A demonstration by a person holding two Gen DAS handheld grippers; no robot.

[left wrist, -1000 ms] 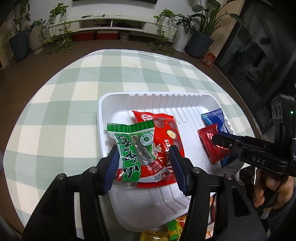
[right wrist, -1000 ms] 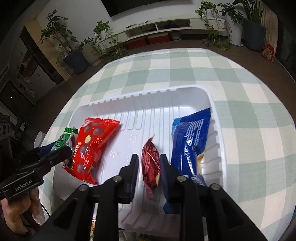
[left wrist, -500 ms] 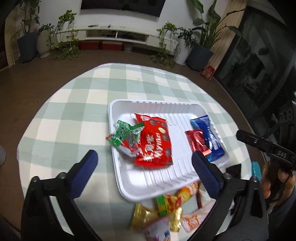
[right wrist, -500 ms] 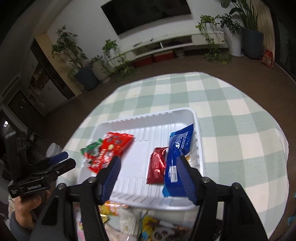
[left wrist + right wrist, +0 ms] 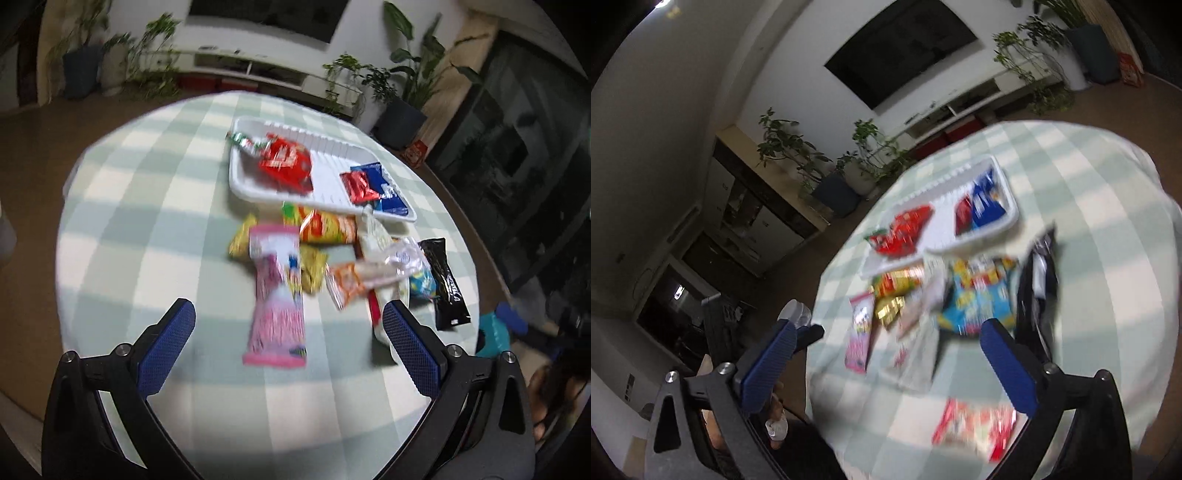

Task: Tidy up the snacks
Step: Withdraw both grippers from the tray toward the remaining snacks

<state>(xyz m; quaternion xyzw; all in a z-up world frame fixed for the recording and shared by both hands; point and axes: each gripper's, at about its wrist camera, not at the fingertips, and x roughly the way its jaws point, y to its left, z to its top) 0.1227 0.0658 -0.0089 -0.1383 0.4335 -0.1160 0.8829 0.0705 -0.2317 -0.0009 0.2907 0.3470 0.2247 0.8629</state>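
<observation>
The white tray (image 5: 328, 173) holds a big red packet (image 5: 286, 162), a green packet (image 5: 242, 142), a small red packet (image 5: 358, 186) and a blue packet (image 5: 388, 192). In front of it lies a loose pile of snacks, with a pink packet (image 5: 277, 291) nearest. My left gripper (image 5: 286, 310) hovers open and empty over the pink packet's near end. My right gripper (image 5: 889, 326) is back from the tray (image 5: 938, 225), above the pile; its jaws are opening with nothing between them. Both views are blurred.
A black packet (image 5: 445, 282) lies at the pile's right, beside a blue-and-yellow bag (image 5: 979, 299). A red-and-white packet (image 5: 975, 430) sits alone near the front edge. The round checked tablecloth (image 5: 147, 206) drops off on all sides. Potted plants and a low shelf stand beyond.
Both grippers let go of their packets in the tray, opened wide and pulled back toward me. The green packet and the small red packet now lie in the tray. The snack pile has come into view.
</observation>
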